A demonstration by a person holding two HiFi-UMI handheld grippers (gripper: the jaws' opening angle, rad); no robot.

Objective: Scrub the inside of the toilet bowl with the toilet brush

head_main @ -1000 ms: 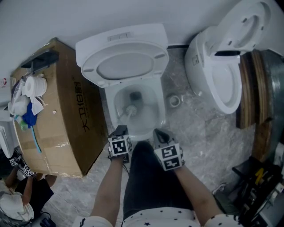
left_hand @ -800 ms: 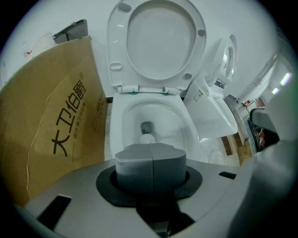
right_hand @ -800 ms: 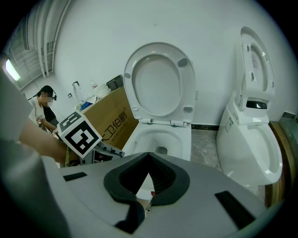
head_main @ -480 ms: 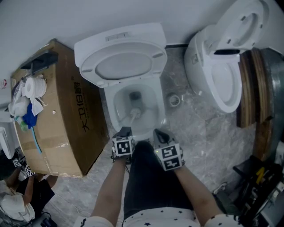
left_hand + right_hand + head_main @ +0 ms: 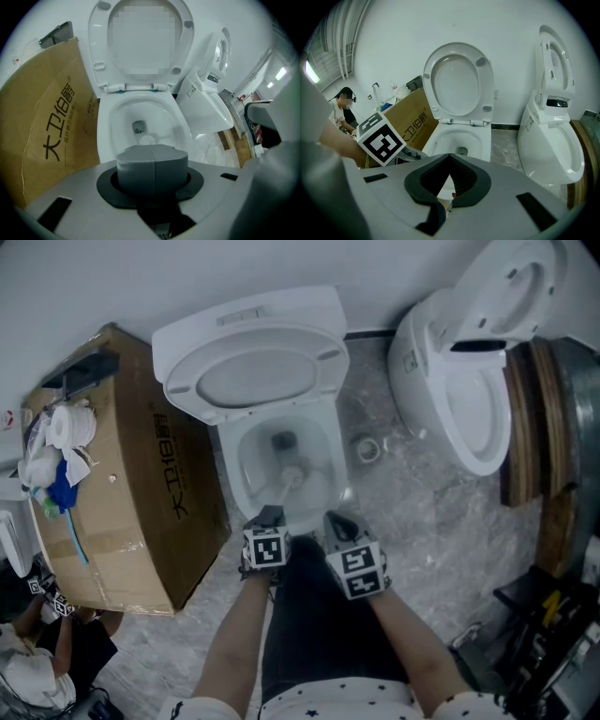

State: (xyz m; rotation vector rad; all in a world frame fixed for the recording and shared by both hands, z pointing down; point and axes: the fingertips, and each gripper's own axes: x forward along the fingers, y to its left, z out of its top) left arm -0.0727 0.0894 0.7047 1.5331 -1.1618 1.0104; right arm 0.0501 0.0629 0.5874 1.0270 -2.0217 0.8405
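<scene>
Largest thing here is a cardboard box (image 5: 141,493) on the grey marbled floor (image 5: 422,521), close against the left side of the toilet (image 5: 228,479). It has dark printed characters on its side. On its top, at the end away from the toilet, are a white paper roll (image 5: 73,421) and something blue (image 5: 61,491).

The toilet stands against the white wall, seat and lid (image 5: 248,376) both up and the bowl open. A second toilet (image 5: 441,371) stands to its right with its lid up too, apart from the first, bare floor between them. A second person (image 5: 37,652) sits low beyond the box, well away from the toilet.

Both grippers are at the toilet's front rim. The left gripper (image 5: 270,515) is over the rim at front left, and its fingers (image 5: 136,164) are pressed together down a centre seam, clamped on the toilet brush (image 5: 292,476) handle. The handle slants from there into the bowl. The brush head sits low inside the bowl, just in front of the drain hole, and shows just past the fingers in the left gripper view (image 5: 147,139).

The right gripper (image 5: 336,519) is just right of the left one, pointed at the rim. Its fingers (image 5: 465,178) are a narrow V apart with nothing between them.

A small tape roll (image 5: 368,449) lies flat on the floor just right of the toilet, between the two toilets.
</scene>
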